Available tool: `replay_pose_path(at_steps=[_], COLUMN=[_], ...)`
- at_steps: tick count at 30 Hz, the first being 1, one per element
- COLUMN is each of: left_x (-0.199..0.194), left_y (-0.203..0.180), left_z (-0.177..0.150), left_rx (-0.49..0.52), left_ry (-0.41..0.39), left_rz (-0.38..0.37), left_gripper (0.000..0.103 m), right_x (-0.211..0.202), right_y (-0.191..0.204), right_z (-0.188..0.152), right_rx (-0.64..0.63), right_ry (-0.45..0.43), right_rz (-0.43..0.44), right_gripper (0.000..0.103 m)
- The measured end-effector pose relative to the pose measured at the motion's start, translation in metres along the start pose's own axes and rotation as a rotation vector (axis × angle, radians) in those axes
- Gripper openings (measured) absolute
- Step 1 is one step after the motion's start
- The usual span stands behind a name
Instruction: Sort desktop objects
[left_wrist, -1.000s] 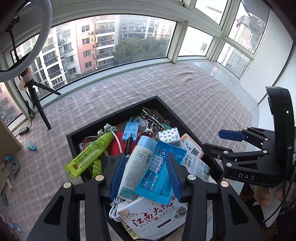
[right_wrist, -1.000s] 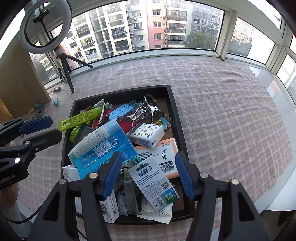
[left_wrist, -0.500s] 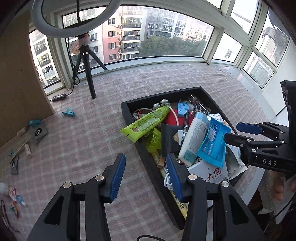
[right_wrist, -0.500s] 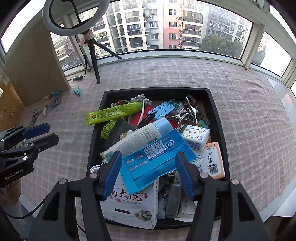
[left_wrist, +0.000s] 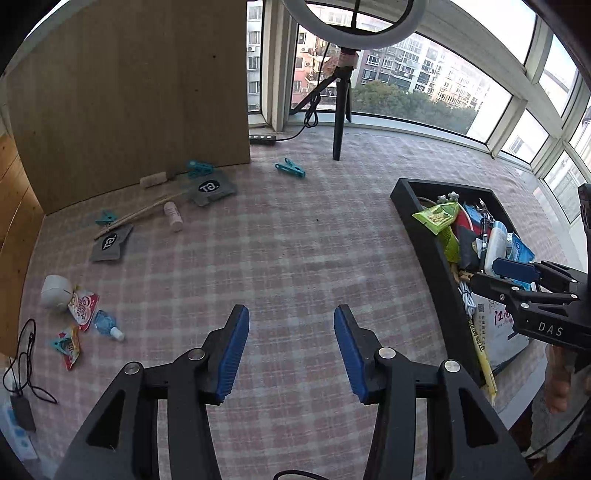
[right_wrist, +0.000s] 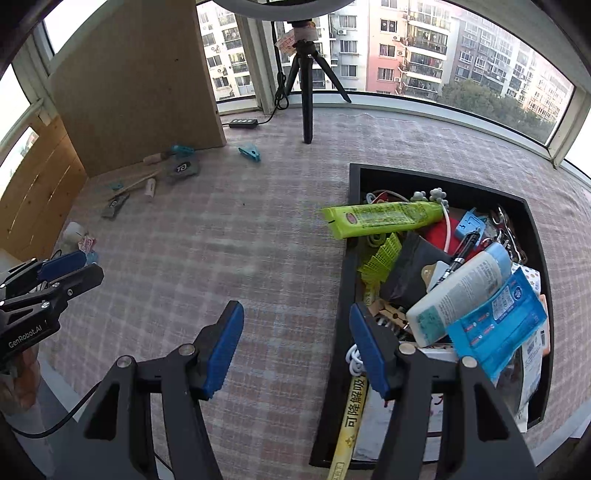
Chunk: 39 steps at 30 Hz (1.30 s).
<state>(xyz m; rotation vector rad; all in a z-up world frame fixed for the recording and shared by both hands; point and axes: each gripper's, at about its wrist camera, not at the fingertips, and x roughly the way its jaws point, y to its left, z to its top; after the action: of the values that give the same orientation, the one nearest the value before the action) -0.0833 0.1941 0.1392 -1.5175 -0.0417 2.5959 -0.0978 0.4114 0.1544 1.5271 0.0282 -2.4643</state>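
A black tray on the right holds a heap of items: a green tube, a white bottle, a blue packet. It also shows in the left wrist view. My left gripper is open and empty above the checked cloth, left of the tray. My right gripper is open and empty over the tray's left wall. Loose items lie far left: grey pouches, teal clips, a small bottle.
A ring-light tripod stands at the back by the windows. A wooden board leans at the back left. A cable and a black box lie at the left edge. The table's edge runs just past the tray on the right.
Both grippers have swung left, away from over the tray toward the open cloth. The left one now faces the loose items at the left. Both stayed open.
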Motion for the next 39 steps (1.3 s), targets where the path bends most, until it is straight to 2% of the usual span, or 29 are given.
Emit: replay_pose_path(at_steps=[13,17,28,30,33,39], left_x=[-0.009,-0.005,0.033,0.037,0.038,0.038], left_y=[0.111,0.141,0.189,0.191,0.195,0.203], left_z=[-0.022,-0.031,-0.070,-0.075,-0.081,-0.088], left_rx=[-0.094,-0.117,-0.221,-0.227,-0.233,-0.262], left_ry=[0.003,0.009,0.089,0.102,0.100,0.097], left_rz=[0.060,0.079,0.112,0.129,0.135,0.114], left_gripper=[0.049,0.059,0.059,0.066,0.069,0.069], right_x=[0.035,0.048,0.092,0.096,0.098,0.105], right_y=[0.093,0.111,0.119,0.118,0.116,0.112], right_z=[0.017,0.018,-0.009,-0.013,-0.021,-0.036], right_rx=[-0.062,-0.070,-0.005,0.015,0.035,0.072], right_ry=[0.023,0.025,0.053,0.056,0.040,0.057], right_rz=[0.047,0.036,-0.018,-0.025,-0.056,-0.065], right_gripper=[0.059,0.059,0.059,0.059,0.059,0.059])
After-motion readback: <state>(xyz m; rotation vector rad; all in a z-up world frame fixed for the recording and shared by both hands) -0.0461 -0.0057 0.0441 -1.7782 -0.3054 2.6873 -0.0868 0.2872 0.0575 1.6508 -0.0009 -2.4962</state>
